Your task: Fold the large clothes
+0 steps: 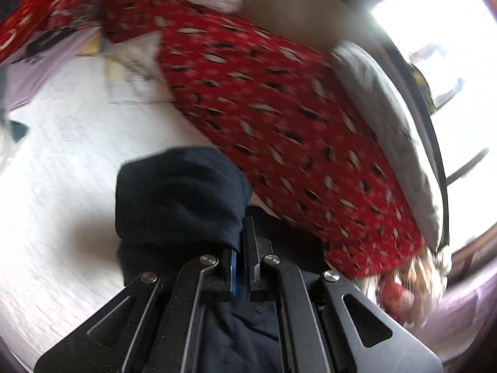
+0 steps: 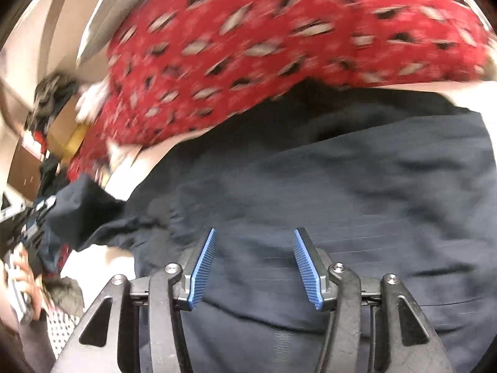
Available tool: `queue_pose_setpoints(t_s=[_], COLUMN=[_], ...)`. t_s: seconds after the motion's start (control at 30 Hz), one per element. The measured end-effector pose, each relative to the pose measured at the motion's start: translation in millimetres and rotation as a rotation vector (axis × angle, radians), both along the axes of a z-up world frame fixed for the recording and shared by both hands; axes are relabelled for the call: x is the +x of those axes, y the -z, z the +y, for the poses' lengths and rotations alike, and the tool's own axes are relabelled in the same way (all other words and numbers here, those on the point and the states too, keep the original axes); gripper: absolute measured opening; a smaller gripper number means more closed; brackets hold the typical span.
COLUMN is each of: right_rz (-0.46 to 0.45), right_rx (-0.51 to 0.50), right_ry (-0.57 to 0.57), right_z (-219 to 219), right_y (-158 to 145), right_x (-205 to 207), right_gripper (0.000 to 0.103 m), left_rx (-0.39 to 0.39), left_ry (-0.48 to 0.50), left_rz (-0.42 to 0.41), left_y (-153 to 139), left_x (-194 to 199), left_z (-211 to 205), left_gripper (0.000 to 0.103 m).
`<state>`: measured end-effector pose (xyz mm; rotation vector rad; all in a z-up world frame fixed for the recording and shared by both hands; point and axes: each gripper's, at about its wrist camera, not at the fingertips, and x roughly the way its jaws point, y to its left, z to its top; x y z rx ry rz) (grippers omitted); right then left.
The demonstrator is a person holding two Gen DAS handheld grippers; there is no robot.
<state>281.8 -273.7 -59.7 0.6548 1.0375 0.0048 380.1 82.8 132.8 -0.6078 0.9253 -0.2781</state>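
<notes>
A dark navy garment (image 1: 177, 192) bunches up over my left gripper (image 1: 240, 220), whose blue pads are pressed together on a fold of it above the white bed sheet (image 1: 62, 171). In the right wrist view the same navy garment (image 2: 341, 180) lies spread wide under my right gripper (image 2: 254, 233). Its blue-padded fingers (image 2: 202, 267) stand apart with nothing pinched between them. At the left edge a person's hand (image 2: 25, 276) holds the other gripper, with a raised corner of the navy cloth beside it.
A red patterned blanket (image 1: 279, 118) lies beyond the garment, also in the right wrist view (image 2: 264, 46). A grey pillow (image 1: 382, 99) lies by a bright window (image 1: 435, 25). A lilac garment (image 1: 37, 71) lies at the far left. Boxes and clutter (image 2: 62, 118) stand beside the bed.
</notes>
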Motion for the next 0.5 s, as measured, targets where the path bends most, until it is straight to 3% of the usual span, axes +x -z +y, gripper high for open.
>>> queue_pose_setpoints(t_s=[0.2, 0.27, 0.3, 0.5], right_rz=[0.051, 0.057, 0.012, -0.058], right_rx=[0.001, 0.054, 0.067, -0.026], right_ry=[0.167, 0.166, 0.162, 0.101], right_z=[-76.8, -86.2, -87.6, -77.3], right_y=[24.0, 42.1, 43.8, 43.8], right_x=[-40.6, -51.7, -58.0, -64.8], right_gripper=[0.055, 0.056, 0.056, 0.057], left_rx=[0.023, 0.026, 0.027, 0.074], left_ry=[0.118, 0.153, 0.17, 0.274], left_rz=[-0.026, -0.021, -0.015, 0.02], left_y=[-19.4, -18.8, -17.5, 4.2], left_x=[-12.8, -16.1, -17.6, -32.2], left_z=[-72.7, -97.0, -108.1, -188.6], left_gripper=[0.001, 0.001, 0.001, 0.001])
